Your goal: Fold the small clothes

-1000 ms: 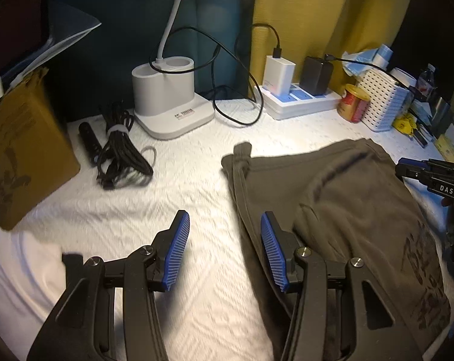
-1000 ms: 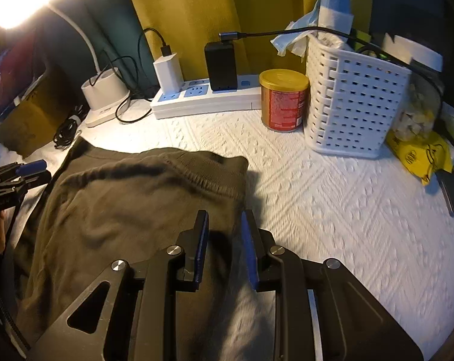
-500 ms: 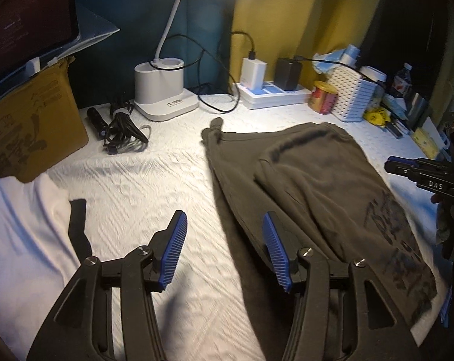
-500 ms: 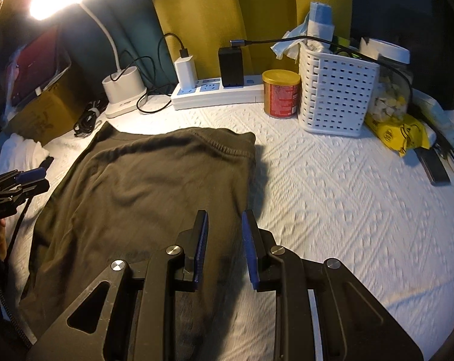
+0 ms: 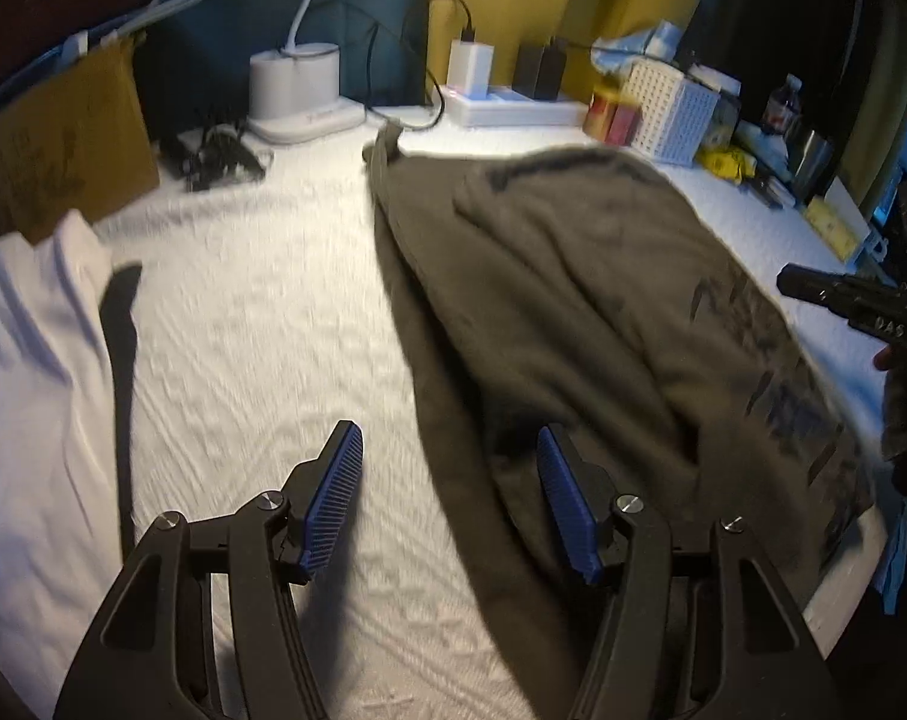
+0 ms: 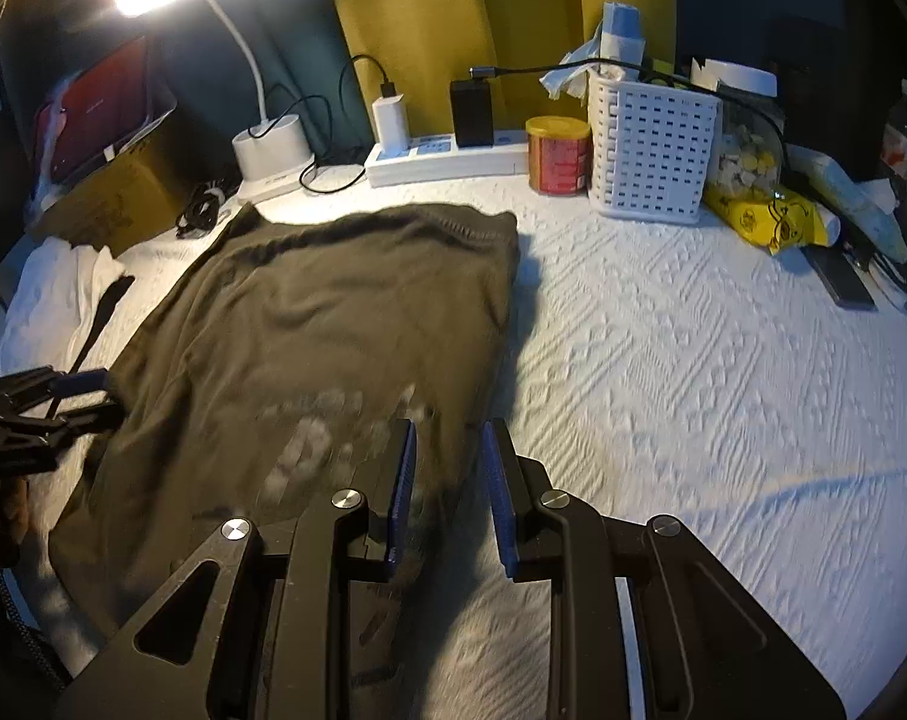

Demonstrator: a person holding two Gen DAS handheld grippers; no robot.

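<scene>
Olive-green garment point(image 6: 333, 336) lies flat on the white textured cover point(image 6: 693, 360), long axis running from the power strip point(image 6: 447, 159) back toward the grippers. White basket point(image 6: 651, 150) and red tin point(image 6: 558, 153) stand beside that strip — nothing blocks the cloth. Left gripper point(image 5: 447, 498), jaws just widening, straddles its edge without pinching; right gripper point(image 6: 447, 480) hovers narrow, gripping nothing.

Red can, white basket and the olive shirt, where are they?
Red can point(image 6: 558, 159), right wrist view, its red side.
White basket point(image 6: 654, 150), right wrist view, its holed front wall.
Olive shirt point(image 6: 333, 324), right wrist view, middle of the cloth.
</scene>
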